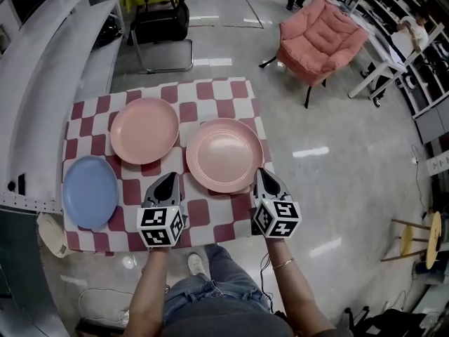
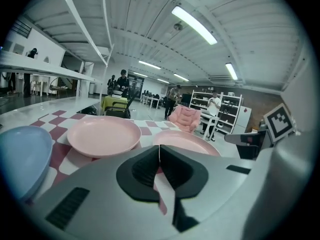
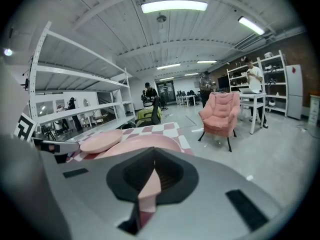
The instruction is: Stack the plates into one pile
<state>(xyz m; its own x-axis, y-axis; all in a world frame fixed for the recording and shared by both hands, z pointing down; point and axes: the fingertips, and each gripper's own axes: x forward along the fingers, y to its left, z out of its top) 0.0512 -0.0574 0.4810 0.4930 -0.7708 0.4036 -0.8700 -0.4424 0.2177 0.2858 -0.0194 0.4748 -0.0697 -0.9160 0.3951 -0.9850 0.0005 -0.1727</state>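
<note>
Three plates lie on a red-and-white checked table (image 1: 210, 220): a blue plate (image 1: 90, 191) at the left, a pink plate (image 1: 144, 130) at the back, and a second pink plate (image 1: 224, 154) at the right. My left gripper (image 1: 168, 181) hovers over the cloth between the blue plate and the right pink plate, jaws shut and empty. My right gripper (image 1: 261, 175) is shut at the near right rim of the right pink plate. In the left gripper view, the left gripper (image 2: 159, 151) faces both pink plates (image 2: 104, 134) (image 2: 187, 143). In the right gripper view, the right gripper (image 3: 154, 154) sits just before the near pink plate (image 3: 145, 143).
A black chair (image 1: 161, 20) stands behind the table and a pink armchair (image 1: 319, 37) at the back right. White shelving (image 1: 42, 62) runs along the left. A wooden stool (image 1: 421, 241) stands on the floor at the right. People stand far off.
</note>
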